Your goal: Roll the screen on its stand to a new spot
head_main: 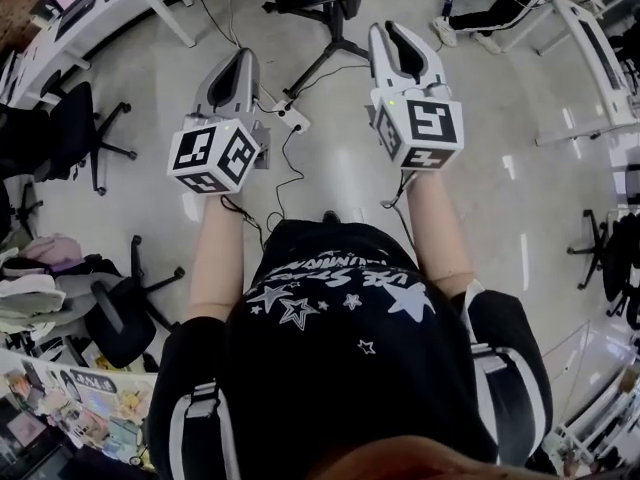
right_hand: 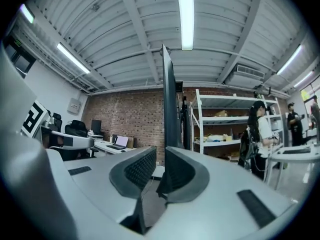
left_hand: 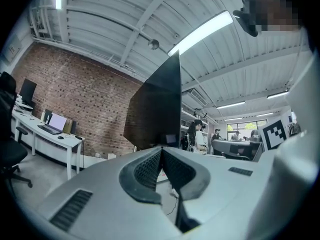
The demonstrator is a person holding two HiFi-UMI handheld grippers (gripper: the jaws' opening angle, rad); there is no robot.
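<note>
The screen (right_hand: 169, 99) stands upright on its black stand (head_main: 330, 48), whose legs spread across the pale glossy floor (head_main: 500, 198) directly ahead of the operator. All positions below are given relative to the screen. The right gripper (right_hand: 160, 149) is held level just short of the screen's right side and faces the panel edge-on. The thin edge lines up with the narrow gap between the jaws. The pads stand slightly apart and are not seen pressing on anything. The left gripper (left_hand: 161, 150) is held just short of the screen's left side, from where the dark panel is seen at an angle. Its jaw tips meet, with nothing between them. A white power strip (head_main: 290, 118) lies on the floor just in front of the stand legs, with black cables trailing from it toward the operator. To the left of the screen stand black office chairs (head_main: 75, 128) and a white desk (left_hand: 55, 134) carrying an open laptop (left_hand: 55, 123). A brick wall (left_hand: 85, 99) runs behind the screen. To its right is white metal shelving (right_hand: 220, 129), with a person (right_hand: 257, 134) standing beside it. A ceiling strip light (right_hand: 185, 14) runs overhead, above the screen.
</note>
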